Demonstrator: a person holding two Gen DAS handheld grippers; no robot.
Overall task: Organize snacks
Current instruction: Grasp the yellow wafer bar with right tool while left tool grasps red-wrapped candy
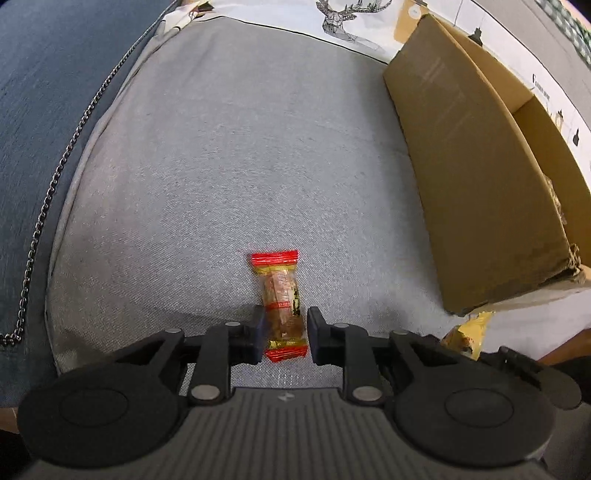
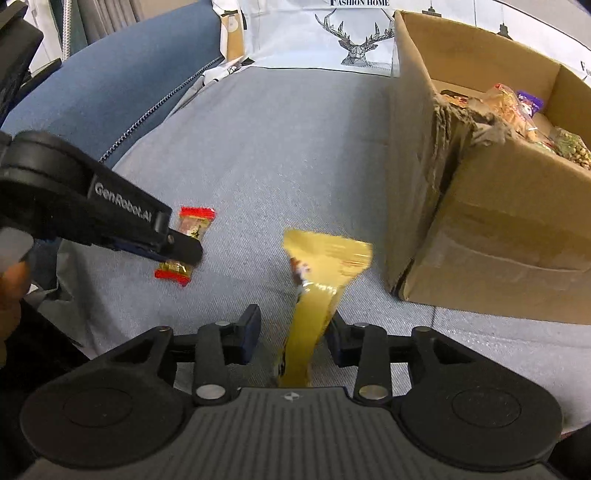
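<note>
Snack bar [image 1: 282, 302] on cushion [image 1: 221, 166], cardboard box [image 1: 476, 177] to its right, snacks [image 2: 517, 110] inside.

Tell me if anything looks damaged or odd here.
The cardboard box has a torn, crumpled top corner, its frayed edge sagging toward the snacks inside. Nothing else stands out.

A grey fabric sofa cushion [image 1: 229, 155] fills the foreground, a blue armrest [image 2: 122, 74] beside it. Behind leans a white pillow [image 2: 325, 33] printed with a geometric deer.
</note>
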